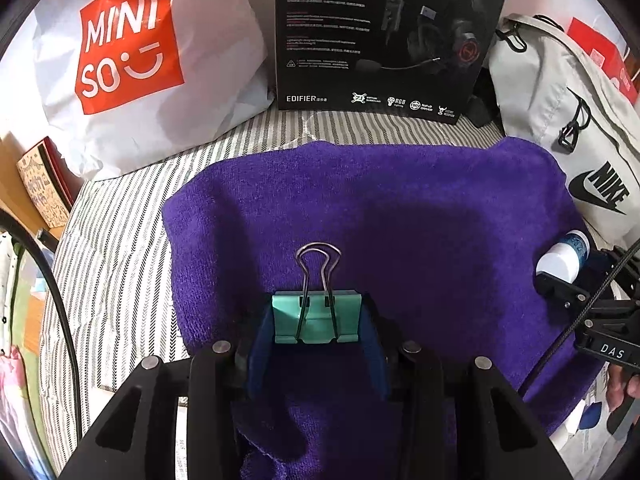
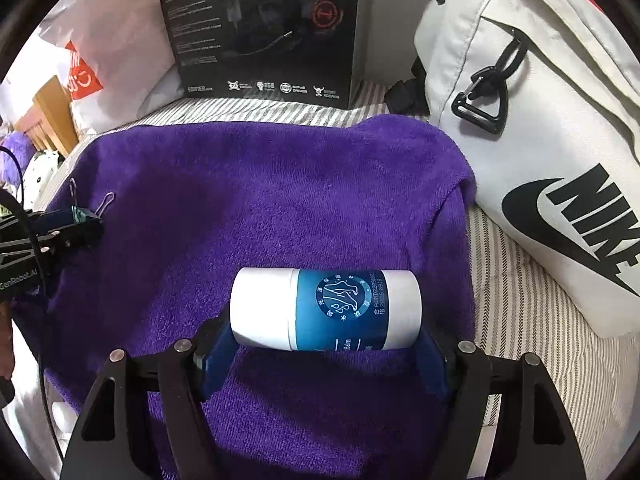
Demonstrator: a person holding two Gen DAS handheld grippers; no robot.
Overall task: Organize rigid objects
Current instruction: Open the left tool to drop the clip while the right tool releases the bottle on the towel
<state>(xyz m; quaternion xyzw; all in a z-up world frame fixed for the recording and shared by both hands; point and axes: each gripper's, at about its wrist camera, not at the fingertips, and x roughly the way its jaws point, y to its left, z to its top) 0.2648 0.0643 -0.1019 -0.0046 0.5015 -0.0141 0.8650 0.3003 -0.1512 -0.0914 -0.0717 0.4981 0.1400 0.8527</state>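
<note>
Striped bed sheet (image 1: 120, 248) with purple towel (image 1: 360, 208) spread on top; around the towel, white shopping bag (image 1: 132, 60), black headset box (image 1: 384, 32), white backpack (image 2: 540, 140).

L gripper (image 1: 318, 320) clamps mint-green metal binder clip (image 1: 317, 317), wire handles up, over purple terry towel (image 1: 400, 200); white-capped blue bottle (image 1: 562, 258) at R edge.

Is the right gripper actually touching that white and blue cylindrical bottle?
Touching. The right wrist view shows the white and blue cylindrical bottle clamped sideways, the right gripper pressing a blue pad against each end.
</note>
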